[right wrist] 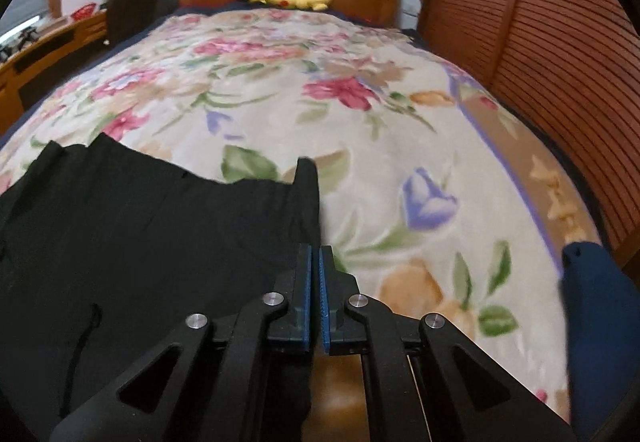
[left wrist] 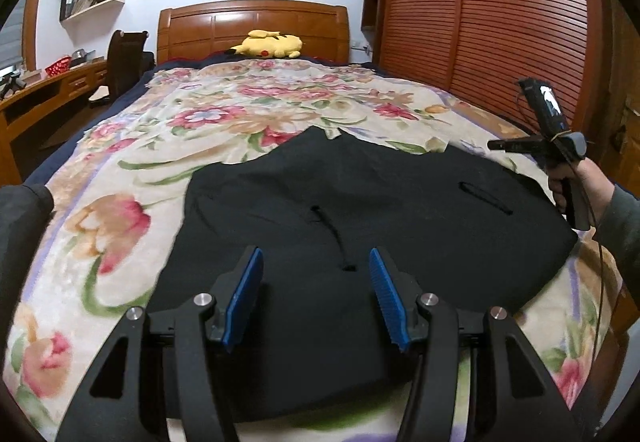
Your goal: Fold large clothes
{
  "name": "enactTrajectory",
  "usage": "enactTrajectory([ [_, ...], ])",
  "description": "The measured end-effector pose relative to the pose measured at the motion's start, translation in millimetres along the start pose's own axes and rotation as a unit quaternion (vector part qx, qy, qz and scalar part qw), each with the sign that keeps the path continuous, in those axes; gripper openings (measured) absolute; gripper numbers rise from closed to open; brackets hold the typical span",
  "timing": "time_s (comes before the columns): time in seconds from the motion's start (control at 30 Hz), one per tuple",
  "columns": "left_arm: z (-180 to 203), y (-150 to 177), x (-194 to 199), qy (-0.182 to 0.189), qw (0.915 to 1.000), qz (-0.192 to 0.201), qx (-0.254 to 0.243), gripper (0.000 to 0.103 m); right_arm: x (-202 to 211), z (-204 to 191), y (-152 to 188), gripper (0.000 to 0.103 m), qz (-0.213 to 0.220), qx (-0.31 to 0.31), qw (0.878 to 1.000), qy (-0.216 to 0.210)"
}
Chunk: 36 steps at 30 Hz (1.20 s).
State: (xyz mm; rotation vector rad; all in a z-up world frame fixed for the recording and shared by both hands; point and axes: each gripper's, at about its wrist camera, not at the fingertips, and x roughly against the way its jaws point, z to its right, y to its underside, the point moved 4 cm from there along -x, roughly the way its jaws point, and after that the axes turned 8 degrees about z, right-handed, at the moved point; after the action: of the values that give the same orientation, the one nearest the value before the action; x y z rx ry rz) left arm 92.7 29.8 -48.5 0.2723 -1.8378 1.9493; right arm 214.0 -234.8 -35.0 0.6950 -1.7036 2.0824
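Observation:
A large black garment (left wrist: 360,226) with drawstrings lies spread on the floral blanket (left wrist: 224,114). My left gripper (left wrist: 316,262) is open just above the garment's near middle, blue pads apart and empty. In the right wrist view the right gripper (right wrist: 315,256) has its blue pads pressed together at the garment's right edge (right wrist: 160,234); a strip of black cloth (right wrist: 307,182) rises from between the pads, so it looks shut on that edge. The right gripper's body, in a hand, shows at the right of the left wrist view (left wrist: 560,146).
A yellow plush toy (left wrist: 270,44) lies by the wooden headboard (left wrist: 252,24). A slatted wooden wardrobe (left wrist: 500,22) stands along the bed's right side. A desk (left wrist: 48,86) and dark chair (left wrist: 124,58) stand left. A dark blue cloth (right wrist: 600,322) sits at the bed's right edge.

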Motion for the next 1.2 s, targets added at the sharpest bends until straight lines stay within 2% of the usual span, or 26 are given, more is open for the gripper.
enactTrajectory([
  [0.07, 7, -1, -1, 0.006, 1.0, -0.001, -0.004, 0.055, 13, 2, -3, 0.009, 0.007, -0.004, 1.0, -0.003],
  [0.13, 15, -3, -1, 0.014, 0.9999, 0.001, -0.007, 0.055, 32, 0, -3, 0.028, 0.015, 0.001, 1.0, -0.01],
  [0.17, 18, -4, -1, 0.017, 0.9998, 0.002, -0.007, 0.055, 39, -2, -3, 0.046, 0.019, 0.004, 1.0, -0.014],
  [0.2, 22, -4, -2, 0.021, 0.9997, 0.002, -0.008, 0.055, 51, -5, -2, 0.056, 0.027, 0.006, 0.999, -0.02],
  [0.3, 32, -5, -2, 0.031, 0.9995, 0.003, -0.009, 0.055, 75, -14, 6, 0.067, 0.041, 0.003, 0.999, -0.029],
  [0.4, 40, -4, -2, 0.039, 0.9992, 0.001, -0.013, 0.055, 93, -27, 23, 0.069, 0.042, 0.008, 0.998, -0.038],
  [0.53, 50, -1, 0, 0.043, 0.9988, 0.003, -0.024, 0.055, 108, -52, 52, 0.069, 0.029, 0.011, 0.996, -0.08],
  [0.7, 51, 5, 1, 0.044, 0.9987, -0.005, -0.024, 0.055, 117, -87, 77, 0.069, 0.029, 0.012, 0.993, -0.113],
  [1.07, 51, 24, -5, 0.041, 0.9977, -0.041, -0.034, 0.055, 132, -150, 84, 0.069, 0.054, 0.063, 0.985, -0.15],
  [1.2, 51, 28, -8, 0.038, 0.9975, -0.048, -0.035, 0.055, 125, -164, 96, 0.069, 0.044, 0.096, 0.985, -0.138],
])
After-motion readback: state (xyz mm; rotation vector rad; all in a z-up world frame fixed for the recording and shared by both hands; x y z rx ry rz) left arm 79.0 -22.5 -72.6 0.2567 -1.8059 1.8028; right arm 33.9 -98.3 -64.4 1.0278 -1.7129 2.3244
